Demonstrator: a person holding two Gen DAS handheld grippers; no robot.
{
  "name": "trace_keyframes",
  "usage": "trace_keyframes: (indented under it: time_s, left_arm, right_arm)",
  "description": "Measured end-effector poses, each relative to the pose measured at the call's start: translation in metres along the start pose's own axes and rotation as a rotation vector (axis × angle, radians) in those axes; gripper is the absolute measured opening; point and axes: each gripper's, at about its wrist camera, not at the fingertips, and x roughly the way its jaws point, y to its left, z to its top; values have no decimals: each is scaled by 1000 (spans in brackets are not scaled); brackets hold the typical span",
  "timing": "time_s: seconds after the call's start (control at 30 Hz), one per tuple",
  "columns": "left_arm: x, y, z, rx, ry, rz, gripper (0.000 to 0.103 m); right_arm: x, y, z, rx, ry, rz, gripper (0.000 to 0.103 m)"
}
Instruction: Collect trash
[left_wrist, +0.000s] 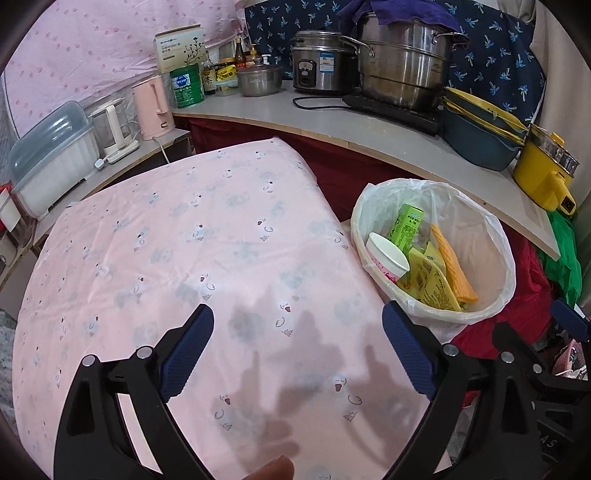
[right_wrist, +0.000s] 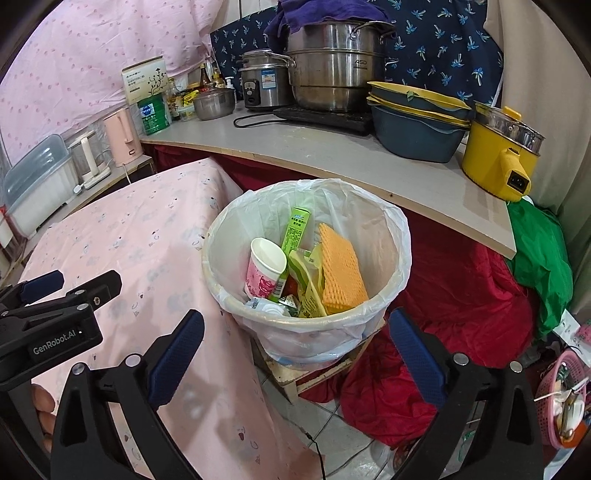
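A white bin (right_wrist: 400, 243) lined with a clear bag stands beside the pink-covered table (right_wrist: 147, 236); it also shows in the left wrist view (left_wrist: 495, 310). Inside lie a paper cup (right_wrist: 266, 267), a green carton (right_wrist: 295, 230), an orange sponge (right_wrist: 340, 269) and yellow wrappers (right_wrist: 310, 291). My right gripper (right_wrist: 295, 350) is open and empty, just in front of the bin. My left gripper (left_wrist: 297, 347) is open and empty over the pink table cover (left_wrist: 184, 240), left of the bin. The left gripper also shows at the left edge of the right wrist view (right_wrist: 55, 295).
A grey counter (right_wrist: 332, 155) behind the bin carries steel pots (right_wrist: 332, 62), a rice cooker (right_wrist: 262, 85), blue-and-yellow basins (right_wrist: 417, 122) and a yellow electric pot (right_wrist: 495, 158). Red cloth (right_wrist: 461, 295) and green cloth (right_wrist: 543, 258) lie under it. A pink basket (right_wrist: 561, 398) sits at the right.
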Motion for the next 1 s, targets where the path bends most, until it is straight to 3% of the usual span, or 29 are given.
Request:
trace_keyframes:
  time_s: [1.0]
  left_arm:
    - [-8, -3, -21, 18, 0, 7, 89]
  right_arm:
    - [-5, 8, -17, -41, 2, -42, 97]
